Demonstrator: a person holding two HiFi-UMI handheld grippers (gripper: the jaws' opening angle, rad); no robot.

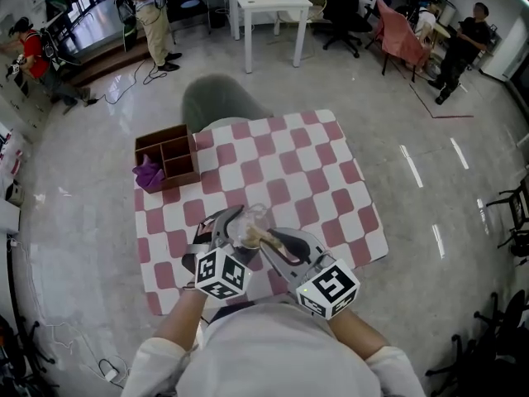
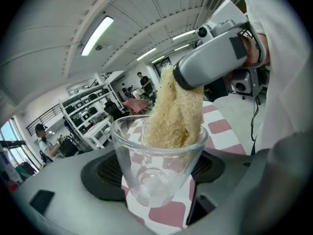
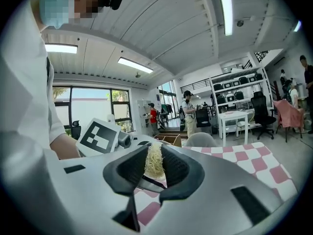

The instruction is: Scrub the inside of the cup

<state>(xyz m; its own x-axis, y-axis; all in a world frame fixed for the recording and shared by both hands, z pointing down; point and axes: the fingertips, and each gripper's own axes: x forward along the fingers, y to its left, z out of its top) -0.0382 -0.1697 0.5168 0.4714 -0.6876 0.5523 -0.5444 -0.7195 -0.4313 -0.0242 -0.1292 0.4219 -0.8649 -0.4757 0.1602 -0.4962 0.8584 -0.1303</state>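
A clear glass cup (image 2: 159,165) is clamped between the jaws of my left gripper (image 2: 156,190), held up above the checked table. A tan loofah scrubber (image 2: 173,111) reaches down into the cup's mouth. My right gripper (image 3: 154,168) is shut on that loofah (image 3: 154,161), its grey body (image 2: 215,53) showing above the cup in the left gripper view. In the head view both grippers meet over the near part of the table, the cup (image 1: 250,226) between them, left gripper (image 1: 221,240) on the left and right gripper (image 1: 277,251) on the right.
A red-and-white checked cloth (image 1: 322,180) covers the table. A brown divided box (image 1: 168,155) with a purple cloth (image 1: 149,174) sits at the far left corner. A grey chair (image 1: 216,102) stands beyond the table. People and white tables fill the room behind.
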